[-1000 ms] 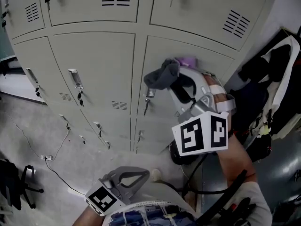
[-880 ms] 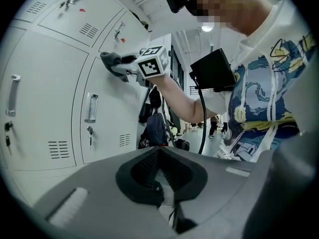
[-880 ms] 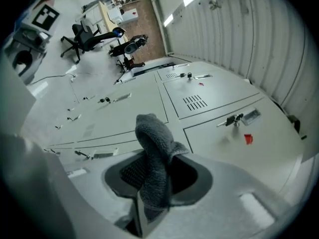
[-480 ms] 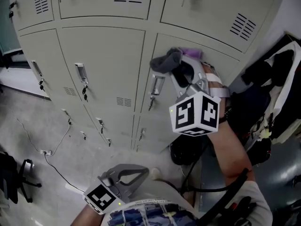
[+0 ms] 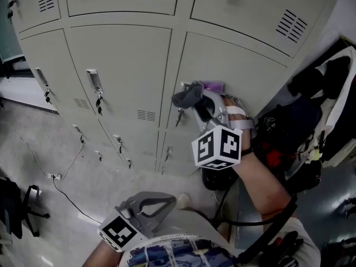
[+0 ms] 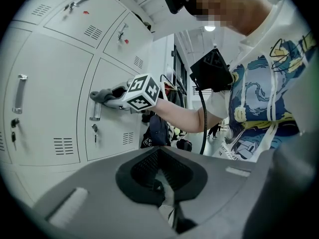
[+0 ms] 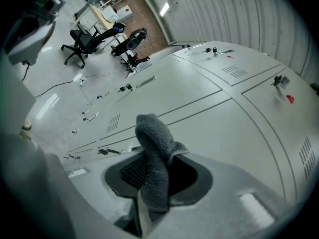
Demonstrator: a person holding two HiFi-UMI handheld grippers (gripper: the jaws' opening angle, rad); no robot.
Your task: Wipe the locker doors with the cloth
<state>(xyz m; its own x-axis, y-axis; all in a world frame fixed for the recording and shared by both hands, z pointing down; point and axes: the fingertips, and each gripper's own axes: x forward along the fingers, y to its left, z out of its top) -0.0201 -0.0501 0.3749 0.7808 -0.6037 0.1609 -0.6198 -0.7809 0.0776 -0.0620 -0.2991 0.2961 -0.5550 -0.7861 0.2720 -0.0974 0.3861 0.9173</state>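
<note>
The right gripper [image 5: 193, 101] pinches the grey cloth [image 5: 187, 95] beside the handle [image 6: 94, 114] of a locker door [image 5: 239, 71], while the left gripper [image 5: 147, 208] hangs pressed together and empty; the cloth is best pressed flat and swept evenly, skirting that handle.

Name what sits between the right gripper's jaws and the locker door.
The grey cloth, clamped by the right gripper, bulges out toward the locker door; the right gripper view shows it.
</note>
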